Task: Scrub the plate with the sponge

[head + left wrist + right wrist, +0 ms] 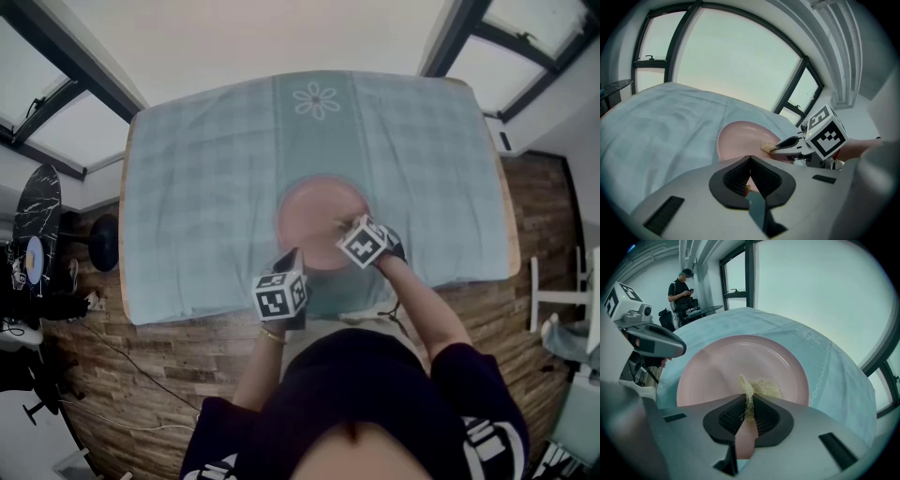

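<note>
A round pink plate (319, 220) lies on the light blue checked cloth (206, 187), near the table's front edge. My right gripper (749, 401) is shut on a pale yellow fibrous sponge (764, 387), and the sponge rests on the near part of the plate (740, 362). From the left gripper view, the sponge (767, 147) shows at the tip of the right gripper (780, 145), against the plate (738, 138). My left gripper (750, 161) is shut on the plate's near left rim, with pink showing between its pads. In the head view it (292, 255) meets the plate's left front edge.
The cloth covers the whole tabletop and has a white flower print (317, 100) at the far middle. The table's front edge (234, 314) is just behind the grippers. A person (682, 287) stands beyond the table's left end. Dark gear (37, 253) sits on the floor at left.
</note>
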Available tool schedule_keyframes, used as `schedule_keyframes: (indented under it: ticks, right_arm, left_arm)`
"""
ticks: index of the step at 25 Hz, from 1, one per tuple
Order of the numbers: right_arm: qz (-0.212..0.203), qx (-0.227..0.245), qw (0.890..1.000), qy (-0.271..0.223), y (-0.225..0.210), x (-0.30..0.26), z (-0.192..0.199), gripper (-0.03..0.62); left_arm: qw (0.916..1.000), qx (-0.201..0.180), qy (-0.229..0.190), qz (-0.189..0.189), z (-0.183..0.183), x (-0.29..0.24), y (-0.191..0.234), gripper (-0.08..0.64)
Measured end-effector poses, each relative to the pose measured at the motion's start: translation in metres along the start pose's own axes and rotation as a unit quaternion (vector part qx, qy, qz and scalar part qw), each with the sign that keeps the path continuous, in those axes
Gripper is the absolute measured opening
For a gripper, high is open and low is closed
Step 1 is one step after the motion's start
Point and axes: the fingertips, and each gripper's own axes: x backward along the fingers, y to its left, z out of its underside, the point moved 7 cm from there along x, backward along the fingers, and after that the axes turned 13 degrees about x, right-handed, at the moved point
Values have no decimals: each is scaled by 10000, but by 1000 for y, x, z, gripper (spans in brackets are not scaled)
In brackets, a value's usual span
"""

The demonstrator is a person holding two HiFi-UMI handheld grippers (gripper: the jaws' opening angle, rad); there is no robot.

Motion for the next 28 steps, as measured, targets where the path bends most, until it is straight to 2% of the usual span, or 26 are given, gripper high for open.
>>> schedule_keyframes:
  ticks: [17,28]
  right_arm:
    - [19,95,9999,-41,-25,-18,-33,37]
    - [-317,355,9987,-173,-11,-23,-46,38]
  left_arm:
    - [9999,13,86,-67,-12,-15,10,11]
    - [9999,0,131,-96,-13,-19,11,11]
